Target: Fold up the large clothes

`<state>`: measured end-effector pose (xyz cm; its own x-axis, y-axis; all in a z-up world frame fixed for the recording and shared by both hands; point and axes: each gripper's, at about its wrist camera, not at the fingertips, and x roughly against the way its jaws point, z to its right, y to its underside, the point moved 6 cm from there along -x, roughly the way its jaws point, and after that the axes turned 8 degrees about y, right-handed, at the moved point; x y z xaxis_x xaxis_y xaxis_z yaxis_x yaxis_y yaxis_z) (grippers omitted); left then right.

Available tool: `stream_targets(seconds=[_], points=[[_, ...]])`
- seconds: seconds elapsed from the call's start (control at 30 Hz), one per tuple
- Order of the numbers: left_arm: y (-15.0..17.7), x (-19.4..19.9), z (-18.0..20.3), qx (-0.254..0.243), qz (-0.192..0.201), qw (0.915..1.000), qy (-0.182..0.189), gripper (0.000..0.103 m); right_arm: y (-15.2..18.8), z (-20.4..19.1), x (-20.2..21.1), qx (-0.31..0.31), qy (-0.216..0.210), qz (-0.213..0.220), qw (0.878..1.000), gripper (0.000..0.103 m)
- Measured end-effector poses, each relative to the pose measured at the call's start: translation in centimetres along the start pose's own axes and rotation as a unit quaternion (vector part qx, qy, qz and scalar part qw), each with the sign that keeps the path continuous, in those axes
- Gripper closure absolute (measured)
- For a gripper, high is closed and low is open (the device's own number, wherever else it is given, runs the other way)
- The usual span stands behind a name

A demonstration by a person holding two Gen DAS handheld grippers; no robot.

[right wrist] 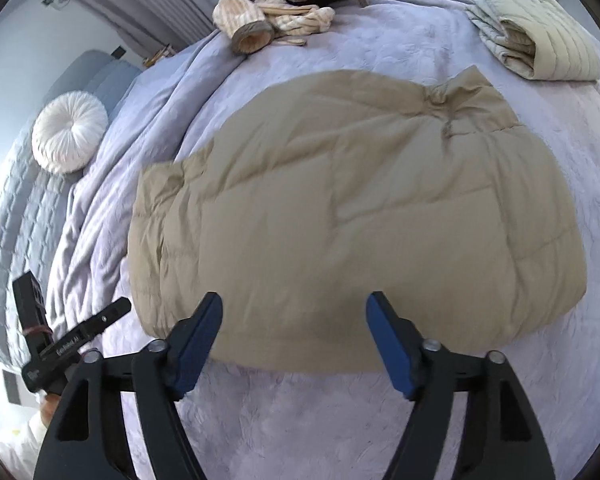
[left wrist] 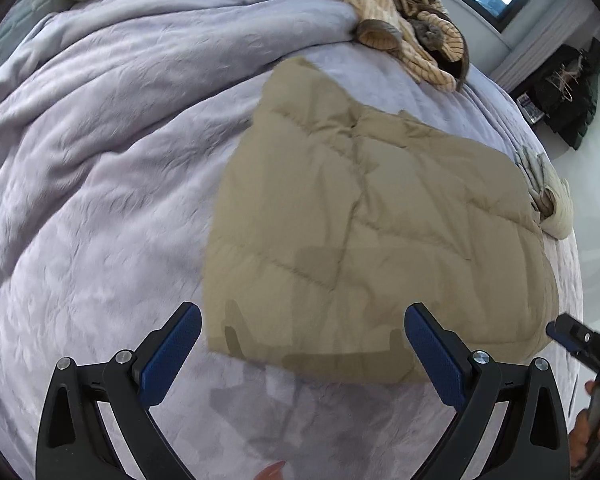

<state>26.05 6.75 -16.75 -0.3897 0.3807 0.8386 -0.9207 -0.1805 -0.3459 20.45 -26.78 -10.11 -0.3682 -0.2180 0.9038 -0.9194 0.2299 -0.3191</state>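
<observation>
While both tongs hung above the bed (right wrist: 380, 420) with their jaws apart, nothing was between the pads of either one. The left tongs (left wrist: 302, 354) stood wide open; the right tongs (right wrist: 294, 338) were open too, a little narrower. The tan padded jacket (right wrist: 360, 216) lay flat on the lilac bedcover, folded into a broad block, just ahead of both tongs, its near hem close under the fingertips — not touched by them. Its long axis ran across the bed, side to side as the right wrist view showed it. The left tongs pointed at the left near corner of the block, the right tongs at the middle of the near hem, so I judged neither hand clearly nearer. A striped garment (right wrist: 276, 12) lay bunched at the far edge of the bed, and a pale folded jacket (right wrist: 540, 40) lay near the far right corner.
</observation>
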Motion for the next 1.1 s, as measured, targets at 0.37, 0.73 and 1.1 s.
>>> stream_targets(seconds=[0.37,0.73,1.1], points=[[0.0,0.1,-3.8,0.004,-0.002,1.0,-0.006,0.001,1.7,-3.2,-1.1,0.02,0.03,-0.005,0.999,0.025],[4.5,-3.3,-7.7,0.169,-0.051,0.9753,0.132,0.001,8.4,11.2,-1.0,-0.298,-0.089,0.006,0.95,0.02],[0.8,-8.2,-5.4,0.203,-0.008,0.9675,0.152,0.001,5.0,18.1,-6.9,-0.438,-0.221,0.052,0.87,0.014]])
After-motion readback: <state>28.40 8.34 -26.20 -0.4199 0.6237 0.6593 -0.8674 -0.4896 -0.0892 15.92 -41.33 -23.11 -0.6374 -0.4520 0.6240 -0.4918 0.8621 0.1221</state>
